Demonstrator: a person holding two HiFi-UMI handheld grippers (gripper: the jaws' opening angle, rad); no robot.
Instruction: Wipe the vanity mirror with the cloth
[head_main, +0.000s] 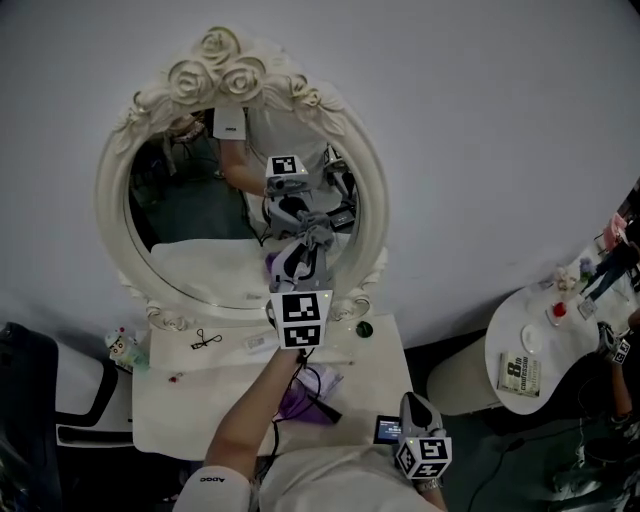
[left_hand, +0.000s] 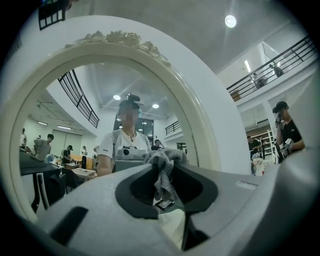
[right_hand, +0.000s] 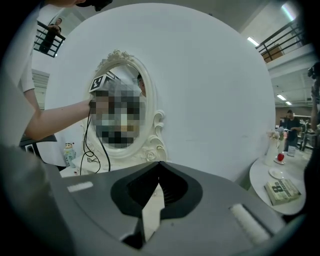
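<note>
Pinching grey cloth (left_hand: 163, 175) in left gripper (head_main: 298, 268), bunch pointing toward vanity mirror (head_main: 200, 235), long axis hanging vertically; pressing right gripper (right_hand: 159, 164) jaws together.

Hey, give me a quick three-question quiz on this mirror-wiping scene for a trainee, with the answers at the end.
1. True or false: the left gripper is shut on the cloth.
2. The right gripper is: A) shut and empty, B) wide open, C) shut on the cloth.
3. Fill in: carved ___ top the mirror frame.
Key: 1 true; 2 A; 3 roses.
</note>
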